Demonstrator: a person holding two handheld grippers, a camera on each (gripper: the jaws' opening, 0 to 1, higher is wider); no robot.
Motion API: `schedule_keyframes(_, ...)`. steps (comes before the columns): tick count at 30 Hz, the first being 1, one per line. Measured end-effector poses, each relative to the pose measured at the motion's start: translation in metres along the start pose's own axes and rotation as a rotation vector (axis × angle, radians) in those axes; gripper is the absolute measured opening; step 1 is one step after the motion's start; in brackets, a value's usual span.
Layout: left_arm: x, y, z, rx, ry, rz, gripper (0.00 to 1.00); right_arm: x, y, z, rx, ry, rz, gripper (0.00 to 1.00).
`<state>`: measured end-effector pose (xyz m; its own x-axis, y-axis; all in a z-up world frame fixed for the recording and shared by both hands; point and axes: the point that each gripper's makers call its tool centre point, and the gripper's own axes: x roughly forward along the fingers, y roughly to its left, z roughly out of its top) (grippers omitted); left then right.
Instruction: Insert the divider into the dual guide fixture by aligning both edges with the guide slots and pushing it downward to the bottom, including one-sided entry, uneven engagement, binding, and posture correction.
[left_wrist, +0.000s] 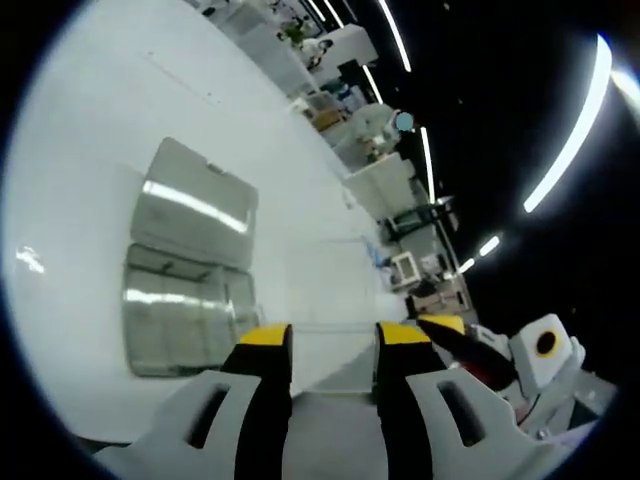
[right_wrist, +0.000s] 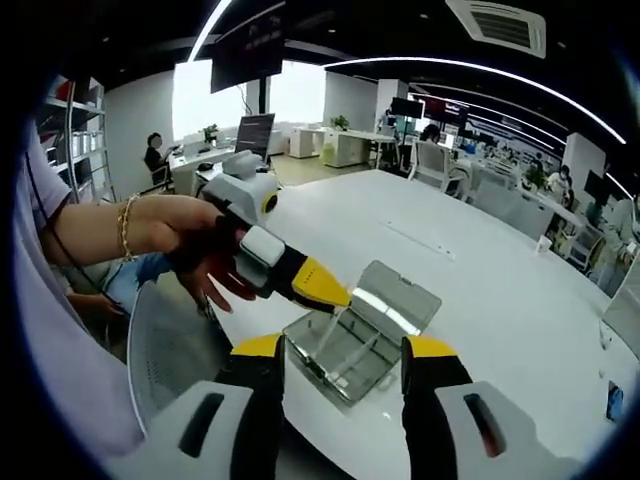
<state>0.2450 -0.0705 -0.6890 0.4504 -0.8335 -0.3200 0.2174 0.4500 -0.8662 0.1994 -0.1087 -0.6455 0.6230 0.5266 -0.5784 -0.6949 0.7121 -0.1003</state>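
A clear plastic box (right_wrist: 345, 352) with its lid (right_wrist: 398, 297) folded back lies on the white table (right_wrist: 480, 300); thin clear partitions show inside it. The same box (left_wrist: 180, 320) and lid (left_wrist: 195, 205) lie ahead and left of my left gripper (left_wrist: 334, 335), which is open with nothing between its yellow tips. A hand holds the left gripper (right_wrist: 322, 287) just above the box's near corner. My right gripper (right_wrist: 344, 347) is open and empty, its jaws framing the box from the table's edge. The right gripper (left_wrist: 445, 325) comes in beside the left one.
A hand with a gold bracelet (right_wrist: 128, 226) reaches in from the left. A grey chair back (right_wrist: 160, 345) stands against the table's near edge. Bare white tabletop (left_wrist: 110, 120) stretches beyond the box. Desks and a seated person (right_wrist: 155, 155) fill the far room.
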Motion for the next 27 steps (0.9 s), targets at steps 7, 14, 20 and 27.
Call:
schedule_keyframes(7, -0.003, -0.007, 0.001, -0.011, -0.009, -0.024, 0.3, 0.009, -0.001, 0.006, 0.021, 0.016, -0.006, 0.27)
schedule_keyframes(14, -0.004, -0.02, -0.002, -0.037, -0.014, -0.067, 0.3, 0.014, -0.002, 0.008, 0.033, 0.034, -0.011, 0.16)
schedule_keyframes(20, -0.002, -0.03, -0.005, -0.074, -0.01, -0.109, 0.3, 0.018, -0.002, 0.008, 0.046, 0.045, -0.014, 0.14)
schedule_keyframes(27, 0.004, -0.039, -0.01, -0.087, 0.012, -0.131, 0.3, 0.02, -0.006, 0.008, 0.054, 0.05, -0.019, 0.13)
